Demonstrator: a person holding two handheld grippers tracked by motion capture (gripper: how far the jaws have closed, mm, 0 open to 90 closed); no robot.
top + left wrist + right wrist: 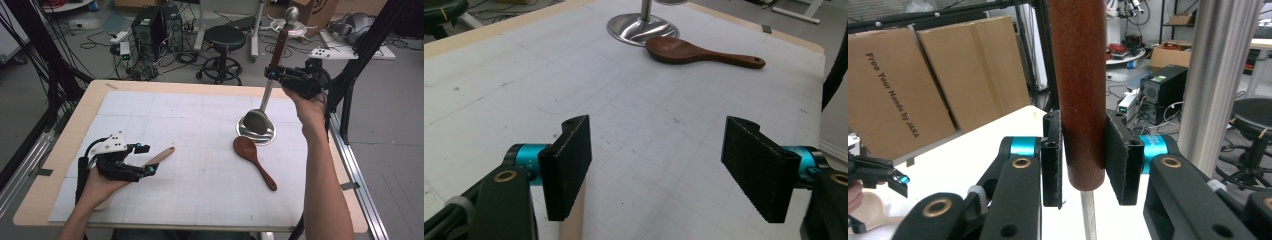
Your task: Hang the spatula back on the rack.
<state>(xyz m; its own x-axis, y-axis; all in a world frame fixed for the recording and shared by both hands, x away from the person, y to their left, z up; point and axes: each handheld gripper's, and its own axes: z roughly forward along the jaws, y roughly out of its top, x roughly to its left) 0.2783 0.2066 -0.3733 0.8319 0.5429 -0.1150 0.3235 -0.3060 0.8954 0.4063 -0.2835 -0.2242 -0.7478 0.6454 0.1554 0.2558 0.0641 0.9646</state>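
right gripper (272, 73) is held up over the far right of the table, its 2 jaws clamped on the dark wooden handle of a ladle (278, 46); in the right gripper view (1082, 160) both pads are seen pressed against that handle (1080, 90), just above its lower end, where a thin metal shaft continues down. the ladle is kept near upright, slightly tilted, metal knob at the top, bowl (257, 121) down at a round steel dish (267, 136) on the white mat (200, 150); whether bowl and dish touch cannot be told. a dark wooden spoon (254, 159) is seen lying flat just beside the dish on its near side, handle pointed toward the near right.

left gripper (145, 160) is held low over the near left of the mat, jaws spread wide, nothing clamped (659, 170). a light wooden handle (161, 156) is seen under it, passing below 1 jaw (571, 220). the 2 grippers are well apart.
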